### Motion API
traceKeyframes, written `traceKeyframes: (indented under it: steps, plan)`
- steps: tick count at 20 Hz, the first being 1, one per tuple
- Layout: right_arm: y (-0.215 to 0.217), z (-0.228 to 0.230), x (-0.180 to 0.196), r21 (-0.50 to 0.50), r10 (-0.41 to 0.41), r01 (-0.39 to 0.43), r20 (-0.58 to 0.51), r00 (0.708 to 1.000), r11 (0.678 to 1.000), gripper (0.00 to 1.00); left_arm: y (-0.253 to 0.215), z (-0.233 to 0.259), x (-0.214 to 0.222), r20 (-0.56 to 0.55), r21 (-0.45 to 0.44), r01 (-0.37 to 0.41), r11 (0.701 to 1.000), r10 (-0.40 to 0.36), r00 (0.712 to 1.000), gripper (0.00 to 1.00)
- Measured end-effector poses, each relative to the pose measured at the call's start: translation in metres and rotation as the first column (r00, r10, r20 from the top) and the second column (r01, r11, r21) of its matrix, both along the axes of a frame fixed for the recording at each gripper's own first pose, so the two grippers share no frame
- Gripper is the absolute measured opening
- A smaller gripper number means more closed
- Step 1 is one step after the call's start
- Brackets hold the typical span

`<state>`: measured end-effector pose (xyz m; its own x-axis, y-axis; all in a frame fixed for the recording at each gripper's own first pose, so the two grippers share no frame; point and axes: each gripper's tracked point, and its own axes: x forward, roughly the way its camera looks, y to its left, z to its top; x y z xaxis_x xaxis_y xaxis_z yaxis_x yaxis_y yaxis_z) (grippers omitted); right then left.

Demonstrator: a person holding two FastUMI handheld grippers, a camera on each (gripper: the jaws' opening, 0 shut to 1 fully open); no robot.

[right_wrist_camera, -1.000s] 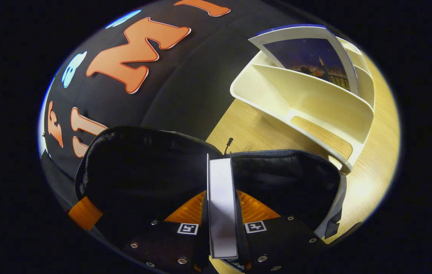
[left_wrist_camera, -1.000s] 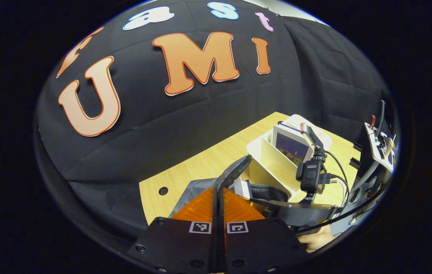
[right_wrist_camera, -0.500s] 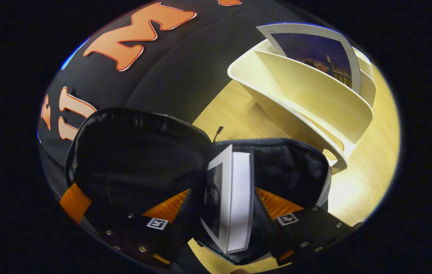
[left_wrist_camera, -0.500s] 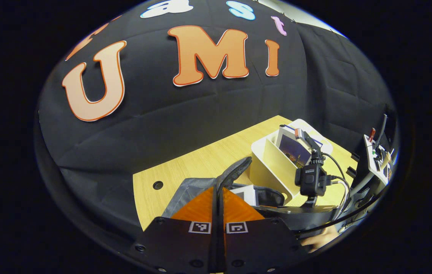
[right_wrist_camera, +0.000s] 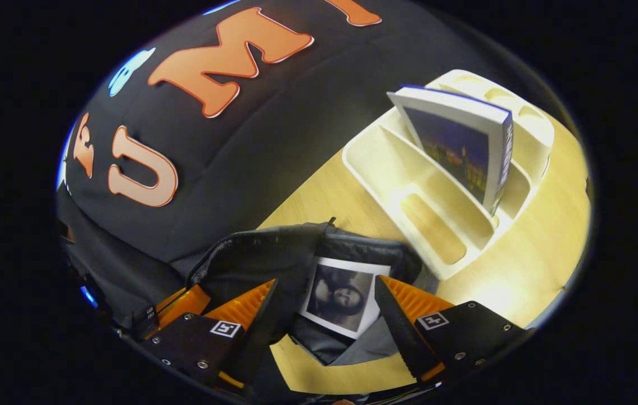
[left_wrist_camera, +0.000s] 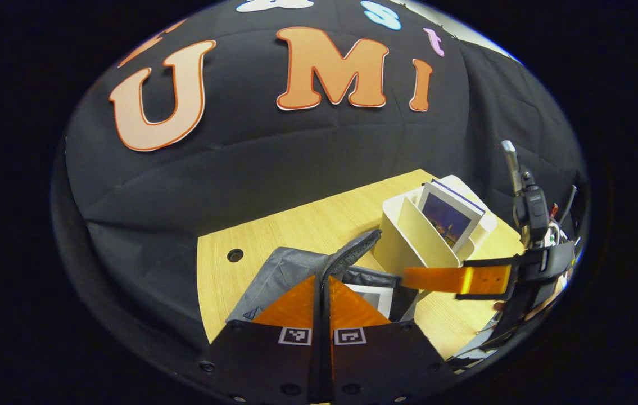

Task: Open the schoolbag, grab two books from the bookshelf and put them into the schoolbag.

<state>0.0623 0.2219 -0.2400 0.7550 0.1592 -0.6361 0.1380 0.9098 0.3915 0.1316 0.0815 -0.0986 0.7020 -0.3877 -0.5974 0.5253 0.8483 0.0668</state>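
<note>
One book in the bag, one left on the shelf

On the wooden worktop (right_wrist_camera: 543, 247) we've got the schoolbag (right_wrist_camera: 274, 253) unzipped with a portrait-cover book (right_wrist_camera: 341, 295) lying inside, right beside the cream bookshelf (right_wrist_camera: 408, 185) where the night-city book (right_wrist_camera: 459, 146) stands tilted. Our right tongs (right_wrist_camera: 324, 306) are spread wide with nothing in them, above the bag's mouth; our left tongs (left_wrist_camera: 323, 292) are pinched tight on the bag's handle strap (left_wrist_camera: 352, 256).
</note>
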Motion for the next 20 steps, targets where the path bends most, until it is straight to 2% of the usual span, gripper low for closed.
traceKeyframes:
  steps: [3, 6, 10, 13, 16, 20]
  plan:
    - [-0.048, 0.031, -0.006, -0.127, 0.025, -0.018, 0.05, 0.998, 0.992, 0.98, -0.001, 0.0, -0.004, -0.012, -0.005, -0.022, 1.0, 0.022, 1.0, 0.0]
    - [-0.1, 0.064, -0.015, -0.262, 0.049, -0.03, 0.064, 0.997, 0.965, 0.98, -0.004, -0.003, -0.007, -0.026, -0.009, -0.049, 0.999, 0.049, 0.998, 0.0]
    - [-0.163, 0.098, -0.008, -0.492, 0.093, -0.054, 0.056, 0.994, 0.869, 0.98, -0.011, -0.008, -0.01, -0.042, -0.005, -0.064, 0.998, 0.064, 0.997, 0.01]
    - [-0.178, 0.12, 0.014, -0.553, 0.135, -0.106, 0.013, 0.991, 0.826, 0.98, -0.015, -0.012, -0.012, -0.052, 0.014, -0.063, 0.998, 0.063, 0.997, 0.0]
    - [-0.171, 0.129, 0.043, -0.581, 0.2, -0.197, -0.059, 0.978, 0.79, 0.98, -0.017, -0.015, -0.012, -0.055, 0.027, -0.069, 0.997, 0.07, 0.996, 0.0]
    - [-0.17, 0.11, 0.087, -0.594, 0.216, -0.277, -0.173, 0.961, 0.755, 0.98, -0.018, -0.018, -0.013, -0.06, 0.05, -0.067, 0.997, 0.07, 0.996, 0.01]
